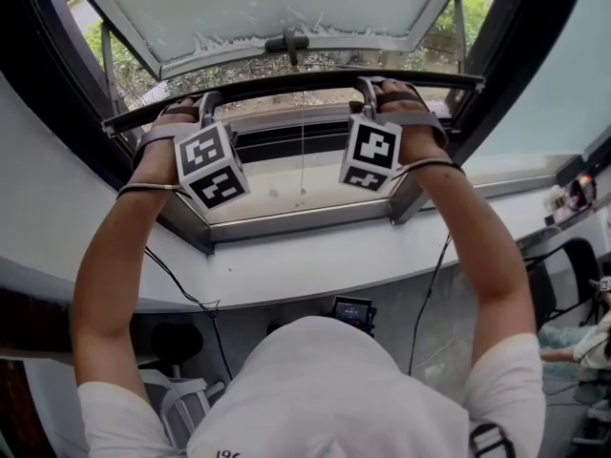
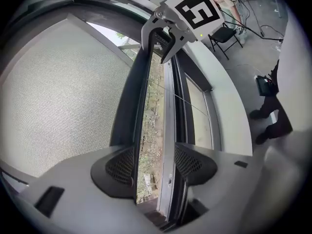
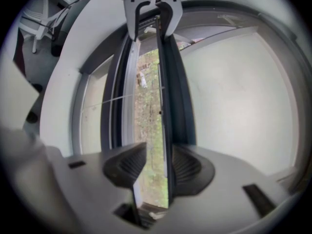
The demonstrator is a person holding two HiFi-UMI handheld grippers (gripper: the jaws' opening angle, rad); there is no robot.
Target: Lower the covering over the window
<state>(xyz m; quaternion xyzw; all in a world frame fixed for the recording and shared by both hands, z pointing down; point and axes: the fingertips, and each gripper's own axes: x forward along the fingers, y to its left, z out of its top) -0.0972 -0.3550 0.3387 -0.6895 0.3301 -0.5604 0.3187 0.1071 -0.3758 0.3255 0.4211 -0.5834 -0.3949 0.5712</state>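
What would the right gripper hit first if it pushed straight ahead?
The right gripper straddles the covering's dark bar with open jaws; past it, probably the open window gap, though depth is unclear.

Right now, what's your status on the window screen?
Left tongs and right tongs open, straddling the screen's bottom bar. Mesh screen partly down. No obstruction seen below.

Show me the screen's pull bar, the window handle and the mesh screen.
pull bar (image 1: pixel 296 83): head view, middle of its length.
window handle (image 1: pixel 287 42): head view, its dark grip.
mesh screen (image 2: pixel 58 96): left gripper view, bare stretch of mesh.
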